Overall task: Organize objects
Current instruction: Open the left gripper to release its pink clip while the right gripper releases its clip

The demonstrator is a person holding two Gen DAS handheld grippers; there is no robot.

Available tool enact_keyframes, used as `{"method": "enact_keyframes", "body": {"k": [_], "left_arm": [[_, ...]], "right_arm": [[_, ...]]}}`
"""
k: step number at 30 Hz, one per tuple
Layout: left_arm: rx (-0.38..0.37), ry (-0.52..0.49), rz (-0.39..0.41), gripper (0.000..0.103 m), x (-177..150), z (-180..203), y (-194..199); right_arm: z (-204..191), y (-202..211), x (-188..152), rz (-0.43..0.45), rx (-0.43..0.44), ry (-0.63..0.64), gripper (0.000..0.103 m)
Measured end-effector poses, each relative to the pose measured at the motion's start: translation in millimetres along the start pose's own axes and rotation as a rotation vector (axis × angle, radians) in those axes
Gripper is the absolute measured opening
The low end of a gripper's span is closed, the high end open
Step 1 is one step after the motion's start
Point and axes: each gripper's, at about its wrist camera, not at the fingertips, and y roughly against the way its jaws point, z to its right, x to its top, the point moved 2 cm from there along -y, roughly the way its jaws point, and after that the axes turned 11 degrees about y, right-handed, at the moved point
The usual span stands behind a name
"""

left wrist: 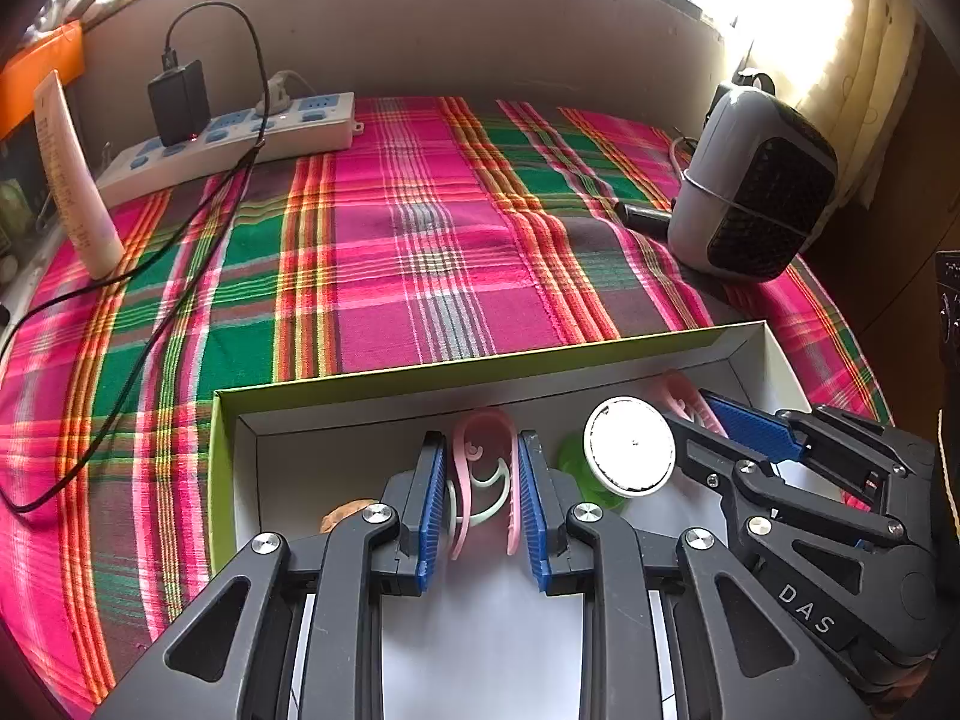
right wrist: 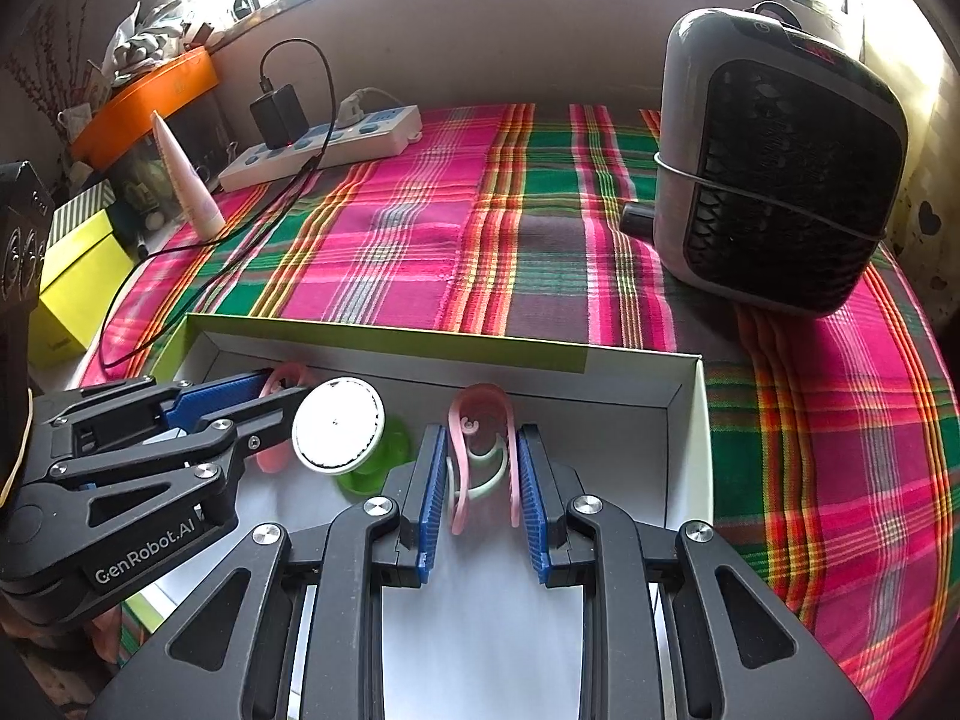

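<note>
Surface (left wrist: pixel 420 252): covered in pink-green plaid cloth, mostly bare at centre, leaving working room ahead of the box. Fan heater (right wrist: pixel 780 168): upright at far right corner, out of the way; the right view shows its grille large, the left view only small. Power strip (left wrist: pixel 240 138) with black charger (left wrist: pixel 179 102): along the back wall, cord trailing forward to the left. Open white box (left wrist: pixel 540 360): nearest the camera, evidently the collecting place. Left claw (left wrist: pixel 483 492): lowered into the box, pads closed on the pink hook clip (left wrist: pixel 480 468), apparently placing or lifting it. Right claw (right wrist: pixel 483 480): likewise closed on a second pink hook clip (right wrist: pixel 480 462), toward the box's right wall. Between them, a white round lid (left wrist: pixel 630 447) atop a green spool-like item (left wrist: pixel 576 468). Brown object (left wrist: pixel 348 513): seen only in the left view, unidentifiable. Yellow box (right wrist: pixel 78 294): right view only, off the surface's left edge.
</note>
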Motion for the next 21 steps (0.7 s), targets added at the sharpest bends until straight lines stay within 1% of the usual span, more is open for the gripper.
{"method": "enact_keyframes", "body": {"k": [3, 7, 12, 15, 17, 21], "left_arm": [[0.006, -0.003, 0.0, 0.024, -0.8, 0.4, 0.2], [0.008, -0.001, -0.001, 0.03, -2.7, 0.2, 1.7], [0.013, 0.002, 0.0, 0.033, -5.5, -0.1, 5.2], [0.009, 0.0, 0.005, 0.037, -7.4, 0.5, 9.3], [0.011, 0.001, 0.01, 0.04, -8.5, 0.7, 12.0], [0.015, 0.001, 0.01, 0.041, -11.9, 1.8, 16.7]], "right_arm": [[0.1, 0.4, -0.3, 0.001, 0.0, 0.004, 0.025], [-0.5, 2.0, -2.2, 0.003, -0.006, 0.007, 0.025], [-2.9, 5.6, -4.7, 0.003, -0.02, 0.013, 0.026], [-3.8, 9.4, -5.3, 0.015, -0.033, 0.022, 0.033], [-3.7, 11.5, -6.0, 0.019, -0.04, 0.02, 0.043], [0.0, 14.7, -9.3, 0.015, -0.041, -0.001, 0.043]]}}
